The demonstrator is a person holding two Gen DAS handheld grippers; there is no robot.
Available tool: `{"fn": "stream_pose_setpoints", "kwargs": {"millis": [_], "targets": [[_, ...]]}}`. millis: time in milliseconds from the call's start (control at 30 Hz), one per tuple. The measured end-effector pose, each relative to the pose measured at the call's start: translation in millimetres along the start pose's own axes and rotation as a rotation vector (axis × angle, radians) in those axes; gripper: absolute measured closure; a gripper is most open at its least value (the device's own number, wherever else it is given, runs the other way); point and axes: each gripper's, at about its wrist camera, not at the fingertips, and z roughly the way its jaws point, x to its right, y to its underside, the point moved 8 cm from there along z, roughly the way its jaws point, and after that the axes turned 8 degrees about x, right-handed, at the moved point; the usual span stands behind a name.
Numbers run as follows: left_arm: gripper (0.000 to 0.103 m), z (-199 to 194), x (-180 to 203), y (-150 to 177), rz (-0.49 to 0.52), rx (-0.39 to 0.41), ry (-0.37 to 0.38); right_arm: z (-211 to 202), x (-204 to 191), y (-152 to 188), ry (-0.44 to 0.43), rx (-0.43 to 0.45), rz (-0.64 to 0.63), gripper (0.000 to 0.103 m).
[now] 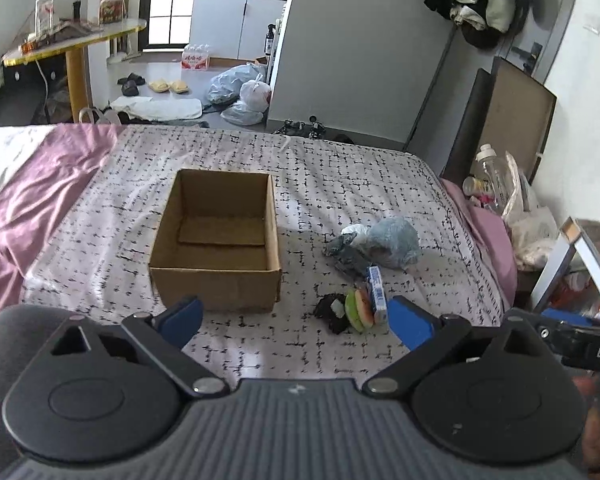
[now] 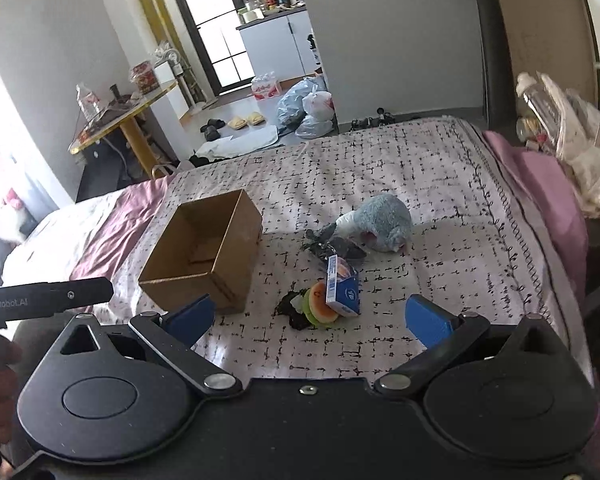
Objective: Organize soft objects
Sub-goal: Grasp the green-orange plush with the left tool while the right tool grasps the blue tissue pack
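Note:
An open, empty cardboard box (image 1: 216, 240) (image 2: 202, 252) stands on the patterned bedspread. To its right lie a blue-grey plush toy (image 1: 388, 242) (image 2: 380, 222), a dark crumpled wrapper (image 1: 344, 254) (image 2: 332, 246), a small blue-and-white carton (image 1: 377, 294) (image 2: 342, 290), a soft burger-like toy (image 1: 362, 310) (image 2: 320, 304) and a black fuzzy piece (image 1: 332, 312) (image 2: 290, 308). My left gripper (image 1: 296, 320) is open and empty, near the box's front. My right gripper (image 2: 312, 316) is open and empty, just before the burger toy.
A pink sheet (image 1: 32, 200) lies bunched on the bed's left. A cluttered bedside stand with a bottle and bags (image 1: 504, 200) is at the right. Beyond the bed's far edge are bags (image 1: 240, 96), slippers and a yellow table (image 1: 72, 40).

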Motion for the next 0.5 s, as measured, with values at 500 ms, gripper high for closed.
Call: {"fn": "stream_pose_setpoints", "kwargs": {"millis": [500], "targets": [[0.032,76,16,21,-0.079,-0.102,0.033,57,41,19,-0.029,-0.077,0.109,0.012]]}}
